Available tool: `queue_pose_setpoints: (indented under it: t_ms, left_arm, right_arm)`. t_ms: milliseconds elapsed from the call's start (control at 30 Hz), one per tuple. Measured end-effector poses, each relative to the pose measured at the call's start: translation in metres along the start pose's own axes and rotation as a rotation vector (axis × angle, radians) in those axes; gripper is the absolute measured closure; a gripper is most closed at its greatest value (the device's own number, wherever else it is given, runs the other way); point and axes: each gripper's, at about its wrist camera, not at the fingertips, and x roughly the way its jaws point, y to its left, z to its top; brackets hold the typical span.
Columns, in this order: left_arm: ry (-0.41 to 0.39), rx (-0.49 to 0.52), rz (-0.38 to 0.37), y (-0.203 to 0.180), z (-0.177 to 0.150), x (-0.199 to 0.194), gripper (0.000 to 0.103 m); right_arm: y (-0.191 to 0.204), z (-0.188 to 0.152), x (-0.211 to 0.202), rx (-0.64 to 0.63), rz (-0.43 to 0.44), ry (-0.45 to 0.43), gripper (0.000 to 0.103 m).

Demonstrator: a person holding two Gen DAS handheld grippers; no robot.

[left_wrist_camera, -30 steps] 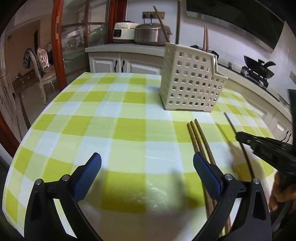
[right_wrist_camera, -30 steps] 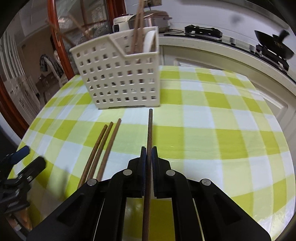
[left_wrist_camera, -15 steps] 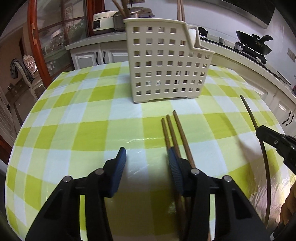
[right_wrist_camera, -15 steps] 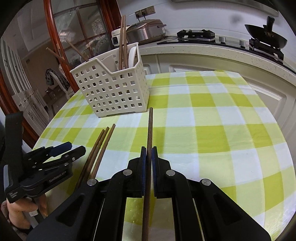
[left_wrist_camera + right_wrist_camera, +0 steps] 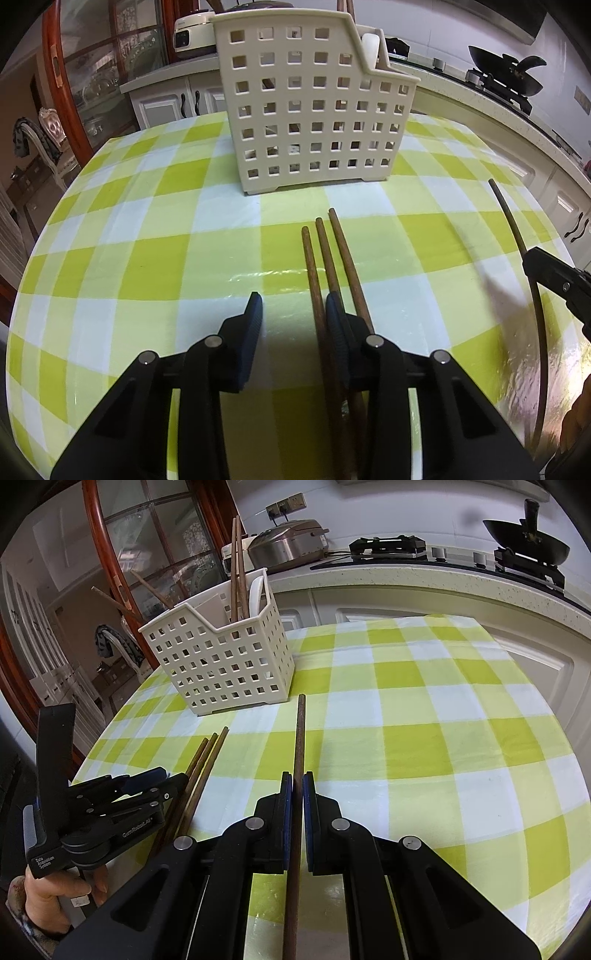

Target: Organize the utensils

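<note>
The right tongs clamp one stiff, light chopstick mid-shaft, pointing toward the basket. The left tongs slant down at the cloth, jaws closing. Of three chopsticks lying ahead, one sits between the pads; thin, smooth wood, best pinched mid-length.

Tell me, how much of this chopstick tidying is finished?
Partly done: some chopsticks already stand in the white basket. In hand: the right gripper is shut on one chopstick, while the left gripper has jaws closing beside three chopsticks lying on the tablecloth. Those four remain.
</note>
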Motion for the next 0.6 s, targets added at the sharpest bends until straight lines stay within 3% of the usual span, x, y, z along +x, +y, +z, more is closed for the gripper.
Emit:
queue_pose_setpoints:
  t_ms: [67, 200, 367, 600]
  left_arm:
    - [-0.003, 0.004, 0.002, -0.0016, 0.0004, 0.0013, 0.07]
    - [-0.005, 0.015, -0.001, -0.0042, 0.0013, 0.0021, 0.085]
    - [-0.008, 0.024, -0.003, -0.005, 0.0007, 0.0019, 0.095]
    - [-0.013, -0.008, -0.043, 0.0014, 0.0013, 0.0017, 0.097]
  right_arm:
    - [-0.0002, -0.0003, 0.0003, -0.001, 0.0, 0.002, 0.097]
    - [0.0005, -0.0002, 0.0008, -0.005, -0.001, 0.004, 0.097]
    - [0.0014, -0.0005, 0.0011, -0.007, -0.003, 0.006, 0.097]
    - [0.0052, 0.0002, 0.0017, -0.017, -0.011, 0.008, 0.097]
